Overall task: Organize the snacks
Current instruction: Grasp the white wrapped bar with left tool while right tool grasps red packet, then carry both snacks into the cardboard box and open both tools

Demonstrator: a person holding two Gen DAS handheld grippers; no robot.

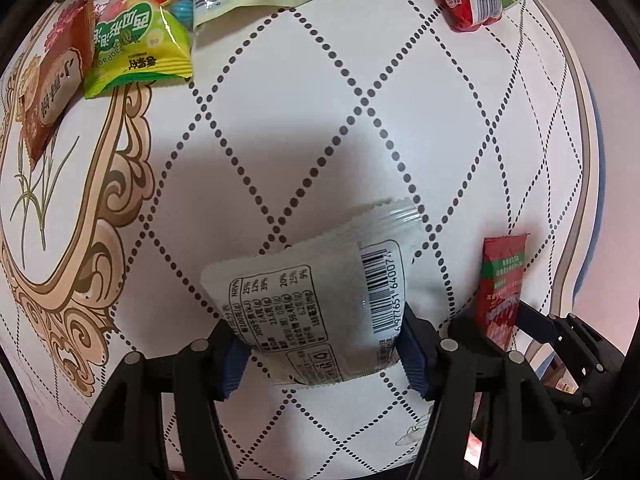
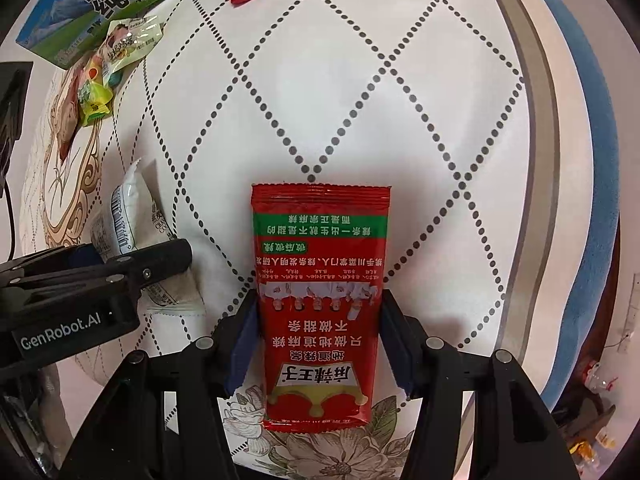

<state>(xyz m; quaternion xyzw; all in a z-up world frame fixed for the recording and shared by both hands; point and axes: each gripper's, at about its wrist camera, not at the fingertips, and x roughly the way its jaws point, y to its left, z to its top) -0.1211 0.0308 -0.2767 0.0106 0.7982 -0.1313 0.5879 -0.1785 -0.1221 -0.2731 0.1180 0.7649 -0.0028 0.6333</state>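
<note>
Fingers (image 2: 394,344) pressed against both edges of red snack packet (image 2: 320,304).

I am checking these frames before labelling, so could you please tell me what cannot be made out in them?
- Left wrist view: the white packet shows only its printed back; its near end is hidden by the left hand-held gripper.
- Right wrist view: the milk carton is cut off by the top edge.
- Right wrist view: the small snacks beside the carton overlap and are too small to count.
</note>
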